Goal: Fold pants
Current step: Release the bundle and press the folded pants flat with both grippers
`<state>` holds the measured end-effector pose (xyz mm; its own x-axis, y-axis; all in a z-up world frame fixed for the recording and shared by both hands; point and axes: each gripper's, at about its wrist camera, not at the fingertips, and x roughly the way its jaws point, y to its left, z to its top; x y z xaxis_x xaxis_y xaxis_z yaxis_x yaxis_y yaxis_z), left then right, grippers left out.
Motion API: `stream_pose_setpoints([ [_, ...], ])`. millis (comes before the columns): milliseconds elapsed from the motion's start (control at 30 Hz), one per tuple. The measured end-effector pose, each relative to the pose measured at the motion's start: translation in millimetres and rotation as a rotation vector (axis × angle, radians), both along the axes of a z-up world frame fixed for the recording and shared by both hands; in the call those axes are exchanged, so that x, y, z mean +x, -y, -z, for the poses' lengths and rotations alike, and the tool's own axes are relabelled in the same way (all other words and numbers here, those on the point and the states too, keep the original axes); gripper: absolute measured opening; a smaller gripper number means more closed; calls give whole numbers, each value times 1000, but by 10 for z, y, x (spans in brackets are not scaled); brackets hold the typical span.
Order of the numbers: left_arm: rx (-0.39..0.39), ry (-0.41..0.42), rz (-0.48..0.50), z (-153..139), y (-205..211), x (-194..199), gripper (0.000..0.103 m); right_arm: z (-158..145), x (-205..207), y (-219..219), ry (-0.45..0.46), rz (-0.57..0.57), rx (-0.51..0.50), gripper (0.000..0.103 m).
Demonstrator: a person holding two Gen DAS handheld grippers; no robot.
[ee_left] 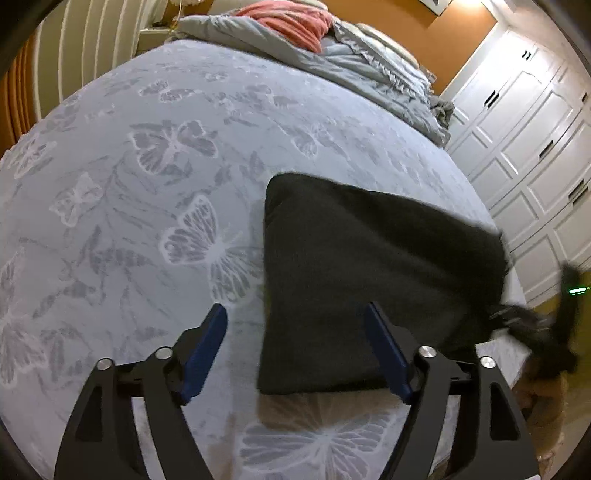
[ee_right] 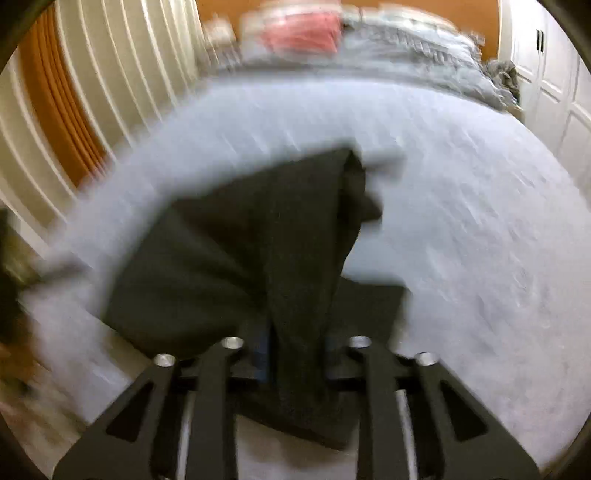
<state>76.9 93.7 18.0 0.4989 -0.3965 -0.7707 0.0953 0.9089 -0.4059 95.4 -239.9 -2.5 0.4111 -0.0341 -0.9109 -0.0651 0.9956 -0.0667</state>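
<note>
Black soft knit pants [ee_left: 369,280] drape limply; right gripper [ee_right: 295,354] pinches a raised fold, left gripper [ee_left: 295,332] gapes empty; grip corners.

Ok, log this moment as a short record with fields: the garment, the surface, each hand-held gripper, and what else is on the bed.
garment: black fabric pants, folded flat, one part lifted in the right wrist view
surface: pale blue butterfly-print bedsheet
left hand-held gripper: open, holding nothing
right hand-held gripper: black cloth bunched between its fingers, view blurred
far end of bed: grey quilt, coral-pink cloth
</note>
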Motion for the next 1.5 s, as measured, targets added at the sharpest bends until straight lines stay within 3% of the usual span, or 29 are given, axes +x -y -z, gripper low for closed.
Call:
stream_pose_setpoints([
  [33,4,-11,0,37,21,12,75,76,16,50,-29,28,12,37],
  [67,5,-37,-6,97,48,50,75,-11,-5,78,6,32,59,36],
  [133,-24,-72,-29,173,48,104,76,-231,-44,123,87,50,79,52],
  [167,-49,-92,-46,224,40,140,79,-301,-72,155,133,74,83,83],
  [200,-68,-117,-63,283,35,176,85,-317,-75,208,155,99,85,97],
  [267,-110,-183,-90,440,30,268,85,-158,29,305,73,137,108,96],
  [367,-165,-258,-122,697,37,390,85,256,171,499,-85,201,293,96],
  [400,-168,-233,-121,683,46,401,87,395,218,494,-114,194,389,81],
  [433,-163,-218,-103,651,71,417,81,419,216,463,-98,189,400,74],
  [467,-169,-192,-55,610,123,445,60,362,215,374,-70,147,387,61],
  [500,-184,-192,-10,588,165,466,6,296,200,311,-58,118,389,36],
  [633,-257,-135,12,211,48,308,6,-370,-52,100,122,-26,472,29],
  [733,-189,-40,35,-157,-121,-17,9,-501,-140,32,162,-84,462,33],
  [767,-114,-36,13,-163,-194,-94,15,-401,-140,25,131,-82,416,49],
  [800,-51,-48,-1,-88,-246,-138,29,-158,-99,-38,54,-80,295,70],
  [833,4,-71,-19,-9,-269,-145,48,2,-77,-86,9,-62,206,75],
  [867,95,-114,-76,119,-311,-155,49,130,-77,-113,-28,-45,110,71],
  [900,124,-135,-111,188,-351,-169,49,124,-98,-152,0,-49,78,68],
  [967,61,-136,-101,193,-420,-221,51,-87,-134,-217,73,-63,138,67],
  [1067,14,-39,-108,-11,-433,-316,61,-271,-147,-337,145,-95,226,60],
  [1133,29,33,-106,-119,-380,-398,67,-93,10,-436,87,-95,195,58],
  [1200,89,85,-75,-168,-209,-387,70,236,94,-440,-28,-90,132,50],
  [1233,125,93,-62,-153,-138,-401,71,294,133,-470,-42,-90,123,48],
  [1400,224,68,-2,29,69,-321,71,-233,-131,-422,108,-116,176,40],
  [1433,229,59,7,70,98,-315,71,-201,-148,-408,98,-109,181,40],
  [1500,254,41,17,149,159,-308,71,117,-82,-396,-21,-90,149,41],
])
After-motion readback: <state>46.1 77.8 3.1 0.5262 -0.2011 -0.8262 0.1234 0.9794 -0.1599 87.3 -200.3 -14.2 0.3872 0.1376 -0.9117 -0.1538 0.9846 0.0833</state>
